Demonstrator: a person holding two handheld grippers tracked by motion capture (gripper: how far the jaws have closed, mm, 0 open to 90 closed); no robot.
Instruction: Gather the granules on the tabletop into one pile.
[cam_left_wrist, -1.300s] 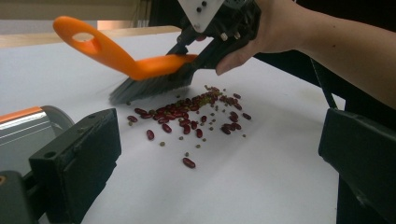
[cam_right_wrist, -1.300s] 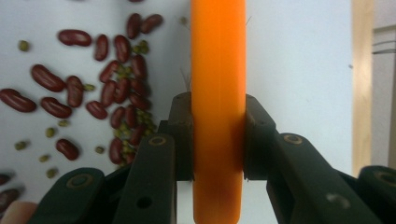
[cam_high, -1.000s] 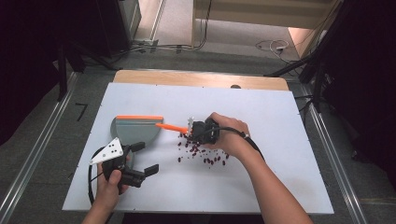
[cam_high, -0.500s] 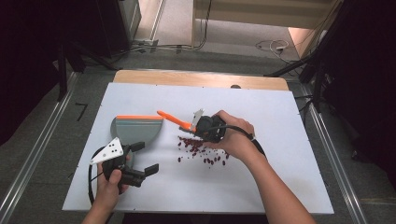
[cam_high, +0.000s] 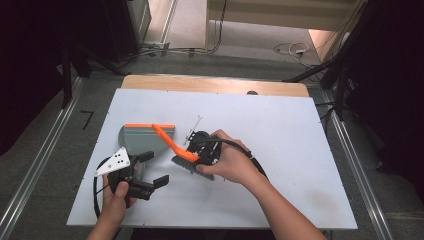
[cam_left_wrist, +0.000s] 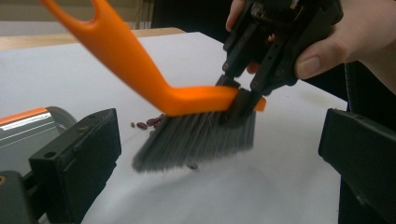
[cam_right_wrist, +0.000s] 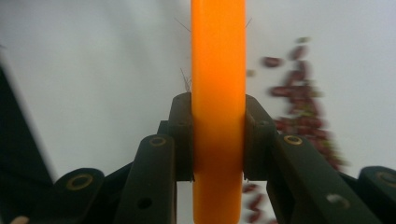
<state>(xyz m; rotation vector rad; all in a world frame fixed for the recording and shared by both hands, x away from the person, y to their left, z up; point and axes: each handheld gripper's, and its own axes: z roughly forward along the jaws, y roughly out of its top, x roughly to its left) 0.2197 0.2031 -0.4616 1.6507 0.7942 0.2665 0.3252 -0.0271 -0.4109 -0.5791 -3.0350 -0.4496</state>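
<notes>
I see the orange-handled hand brush with grey bristles (cam_high: 176, 146) at frame centre, clamped by my right gripper (cam_high: 206, 150) — left gripper (cam_high: 150, 169) gapes empty. Dark red beans (cam_right_wrist: 299, 105) blur — bristles hide most.

Left tool (cam_high: 150, 173) agape; right tool (cam_high: 204, 151) clamped.

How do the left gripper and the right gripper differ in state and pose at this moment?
The right gripper is shut on the orange brush, its jaws pinching the brush's back; the left gripper is open and holds nothing. The right gripper works mid-table with the bristles down by the red beans; the left gripper sits nearer the table's near edge, just in front of the grey dustpan. Both are hand-held, black and two-jawed.
</notes>
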